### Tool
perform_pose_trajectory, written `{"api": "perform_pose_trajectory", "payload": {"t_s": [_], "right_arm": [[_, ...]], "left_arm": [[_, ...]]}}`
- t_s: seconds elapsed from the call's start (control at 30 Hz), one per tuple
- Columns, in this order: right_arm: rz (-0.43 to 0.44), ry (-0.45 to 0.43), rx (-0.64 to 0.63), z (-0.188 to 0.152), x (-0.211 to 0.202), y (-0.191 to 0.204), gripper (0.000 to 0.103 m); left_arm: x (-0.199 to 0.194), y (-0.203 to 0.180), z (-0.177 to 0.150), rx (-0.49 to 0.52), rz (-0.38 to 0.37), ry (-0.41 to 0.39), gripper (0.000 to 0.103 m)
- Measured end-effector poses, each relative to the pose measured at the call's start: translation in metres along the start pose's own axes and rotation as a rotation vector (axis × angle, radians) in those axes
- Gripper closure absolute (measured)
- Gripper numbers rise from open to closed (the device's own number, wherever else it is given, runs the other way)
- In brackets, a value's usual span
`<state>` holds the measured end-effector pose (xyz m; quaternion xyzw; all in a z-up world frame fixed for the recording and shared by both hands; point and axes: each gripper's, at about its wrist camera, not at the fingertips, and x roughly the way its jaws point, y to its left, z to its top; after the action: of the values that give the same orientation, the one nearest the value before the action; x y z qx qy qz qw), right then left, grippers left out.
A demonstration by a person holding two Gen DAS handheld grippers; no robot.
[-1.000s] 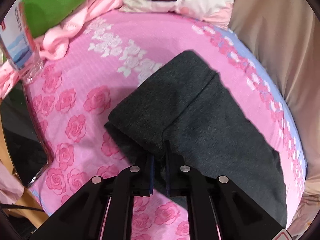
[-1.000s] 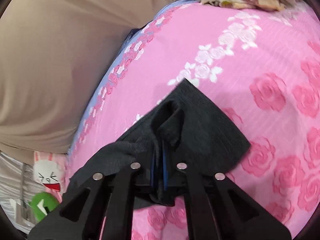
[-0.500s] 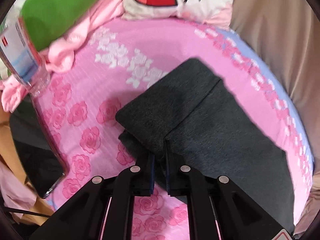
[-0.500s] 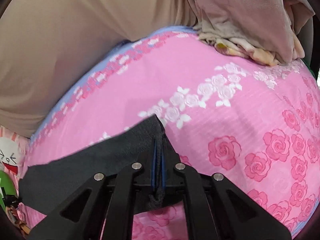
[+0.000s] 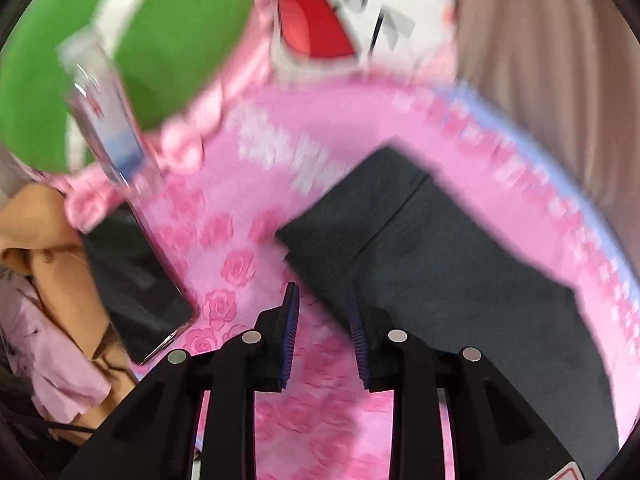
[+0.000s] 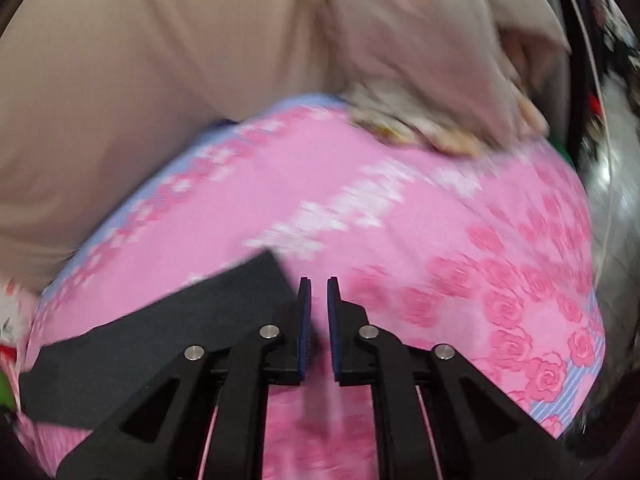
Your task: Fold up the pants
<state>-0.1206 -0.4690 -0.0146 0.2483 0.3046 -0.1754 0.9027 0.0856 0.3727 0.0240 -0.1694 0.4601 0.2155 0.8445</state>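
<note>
The dark grey pants (image 5: 440, 264) lie folded flat on the pink rose-print bed sheet (image 5: 248, 248). My left gripper (image 5: 322, 300) is open and empty, just off the pants' near left corner. In the right wrist view the pants (image 6: 172, 320) lie to the left. My right gripper (image 6: 319, 284) is slightly open and empty, just right of the pants' corner, over the sheet (image 6: 440, 240). Both views are motion-blurred.
A black phone (image 5: 136, 284) and a clear plastic bottle (image 5: 108, 120) lie at the bed's left edge. A green cushion (image 5: 132, 40), a cartoon pillow (image 5: 352, 20) and pink cloth sit at the head. A beige curtain (image 6: 120, 80) and a heap of clothes (image 6: 440, 92) border the far side.
Both grippers have let go of the pants and opened. They have pulled back from the cloth, which now lies flat on the sheet.
</note>
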Motion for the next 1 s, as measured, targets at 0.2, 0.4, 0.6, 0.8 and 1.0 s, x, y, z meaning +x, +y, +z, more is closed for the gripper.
{"api": "perform_pose_trajectory", "payload": {"t_s": [0.2,0.4,0.6,0.8,1.0], "right_arm": [[0.376,0.158,-0.311,-0.038,0.031,0.202,0.095],[0.463,0.357,-0.484,-0.091,0.109,0.346,0.095],[0.404,0.391,-0.536,-0.099,0.160,0.385,0.100],[0.370,0.364,-0.509,-0.092,0.157,0.374,0.093],[0.347,0.255,-0.430,-0.079,0.121,0.330,0.084]], "left_arm": [[-0.056,-0.106,-0.031,0.183,-0.150,-0.234,0.037],[0.014,-0.198,-0.037,0.293,-0.268,-0.048,0.045],[0.090,-0.253,-0.033,0.354,-0.153,0.035,0.059],[0.095,-0.251,-0.026,0.313,-0.166,0.030,0.058],[0.027,-0.232,-0.064,0.320,-0.261,-0.070,0.057]]}}
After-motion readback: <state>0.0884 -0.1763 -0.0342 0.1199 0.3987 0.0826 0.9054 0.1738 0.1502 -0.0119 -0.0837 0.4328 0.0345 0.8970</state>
